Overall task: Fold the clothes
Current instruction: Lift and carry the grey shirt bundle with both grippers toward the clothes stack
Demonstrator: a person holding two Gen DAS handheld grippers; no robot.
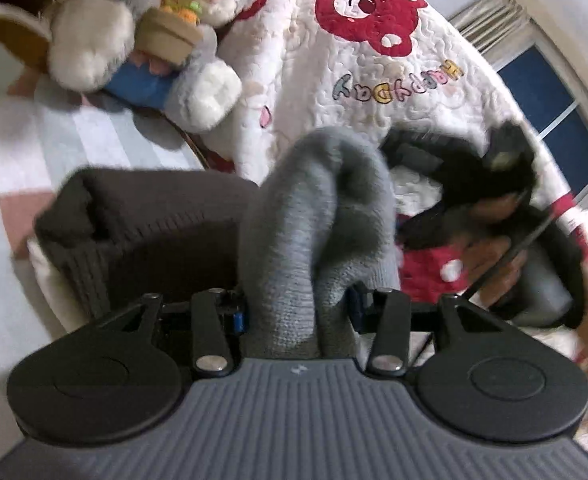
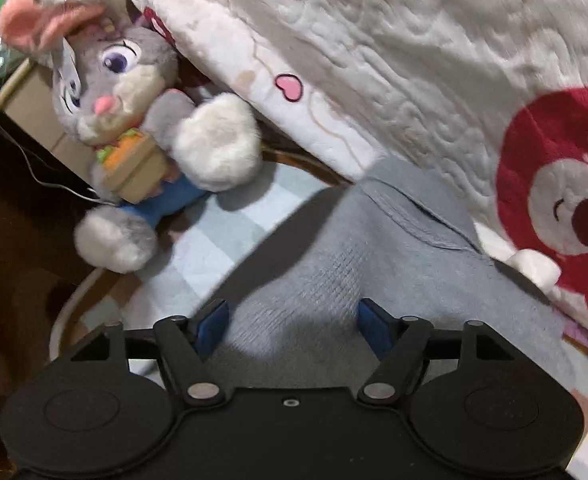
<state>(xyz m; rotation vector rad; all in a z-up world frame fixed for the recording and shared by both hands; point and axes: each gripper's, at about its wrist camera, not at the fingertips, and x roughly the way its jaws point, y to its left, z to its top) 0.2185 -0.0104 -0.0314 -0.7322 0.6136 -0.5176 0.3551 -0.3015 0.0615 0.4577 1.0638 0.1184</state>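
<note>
One grey knit, two grippers, one plush rabbit.

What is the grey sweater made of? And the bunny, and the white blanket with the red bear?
The grey sweater looks like soft knitted yarn, maybe wool: fine ribbed stitches show. The bunny looks like fuzzy plush, with fluffy white paws. The white blanket looks like quilted cloth, matte, with puffy stitched swirls. The fibres cannot be told for sure.

A: Left black two-finger tongs, state?
B: Blue-padded fingers pinched onto the grey knitted garment, bunched upward.
A: Right black two-finger tongs?
B: Fingers spread wider, same knit between; contact unclear.
</note>
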